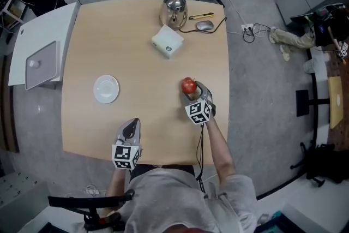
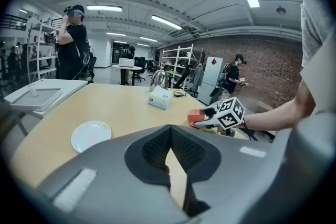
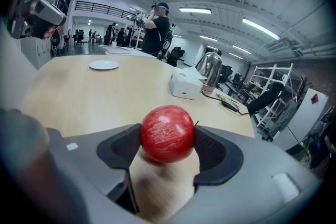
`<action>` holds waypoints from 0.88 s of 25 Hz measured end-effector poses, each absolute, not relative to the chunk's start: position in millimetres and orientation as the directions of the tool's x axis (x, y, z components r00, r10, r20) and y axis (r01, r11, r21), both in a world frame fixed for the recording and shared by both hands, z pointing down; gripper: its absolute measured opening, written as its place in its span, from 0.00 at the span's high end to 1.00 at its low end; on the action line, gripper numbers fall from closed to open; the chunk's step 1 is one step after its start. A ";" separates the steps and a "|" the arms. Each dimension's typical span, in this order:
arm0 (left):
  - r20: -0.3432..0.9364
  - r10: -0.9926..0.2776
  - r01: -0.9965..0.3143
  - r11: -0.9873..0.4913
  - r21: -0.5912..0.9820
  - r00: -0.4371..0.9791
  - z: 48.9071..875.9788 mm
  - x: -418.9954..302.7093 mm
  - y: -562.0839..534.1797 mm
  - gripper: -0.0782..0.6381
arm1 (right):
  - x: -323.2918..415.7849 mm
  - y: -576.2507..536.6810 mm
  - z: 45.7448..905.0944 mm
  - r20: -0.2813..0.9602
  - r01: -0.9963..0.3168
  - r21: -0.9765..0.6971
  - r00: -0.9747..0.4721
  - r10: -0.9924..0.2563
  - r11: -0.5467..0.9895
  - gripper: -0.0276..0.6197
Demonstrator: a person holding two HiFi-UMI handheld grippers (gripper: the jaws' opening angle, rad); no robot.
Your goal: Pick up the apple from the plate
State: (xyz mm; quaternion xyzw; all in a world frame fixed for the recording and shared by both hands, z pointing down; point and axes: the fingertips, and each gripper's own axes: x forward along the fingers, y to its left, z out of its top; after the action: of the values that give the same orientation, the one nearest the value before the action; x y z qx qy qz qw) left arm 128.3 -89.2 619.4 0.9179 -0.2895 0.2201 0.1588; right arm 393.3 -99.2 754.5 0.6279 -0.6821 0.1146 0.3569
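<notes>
A red apple (image 3: 167,132) sits clamped between the two dark pads of my right gripper (image 3: 168,141), held over the table's right half; the head view shows the apple (image 1: 188,84) just ahead of that gripper (image 1: 192,91). The white plate (image 1: 106,88) lies bare on the table's left half, also seen as the plate (image 2: 91,135) in the left gripper view and the plate (image 3: 104,64) far off in the right gripper view. My left gripper (image 1: 130,129) hovers near the front edge, jaws shut with nothing between them (image 2: 171,136).
At the table's far side stand a metal kettle (image 1: 174,10), a white box (image 1: 167,41), a computer mouse (image 1: 205,25) and a yellow pen (image 1: 202,16). A white side table with a grey tray (image 1: 40,65) adjoins the left edge. People stand beyond.
</notes>
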 end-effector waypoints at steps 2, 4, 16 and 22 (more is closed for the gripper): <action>0.497 -0.463 -0.604 -0.780 0.165 0.734 620.3 127.9 -91.7 0.86 | 393.1 -101.0 756.2 0.631 -0.937 0.297 0.050 -0.774 0.182 0.45; 0.498 -0.463 -0.605 -0.778 0.167 0.733 621.2 127.7 -93.6 0.86 | 393.3 -102.5 756.8 0.630 -0.937 0.303 0.058 -0.774 0.176 0.45; 0.492 -0.447 -0.589 -0.788 0.178 0.747 620.8 127.7 -94.7 0.86 | 385.0 -99.3 757.9 0.648 -0.944 0.281 0.053 -0.760 0.174 0.43; 0.488 -0.442 -0.585 -0.790 0.185 0.752 618.0 126.7 -96.7 0.86 | 379.3 -96.1 754.9 0.651 -0.946 0.272 0.045 -0.758 0.178 0.41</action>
State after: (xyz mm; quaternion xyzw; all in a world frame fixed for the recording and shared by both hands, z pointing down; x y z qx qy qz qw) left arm 126.7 -96.7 618.0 0.9213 -0.2786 0.2150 0.1656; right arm 379.3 -96.1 754.9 0.6276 -0.6785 0.1311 0.3585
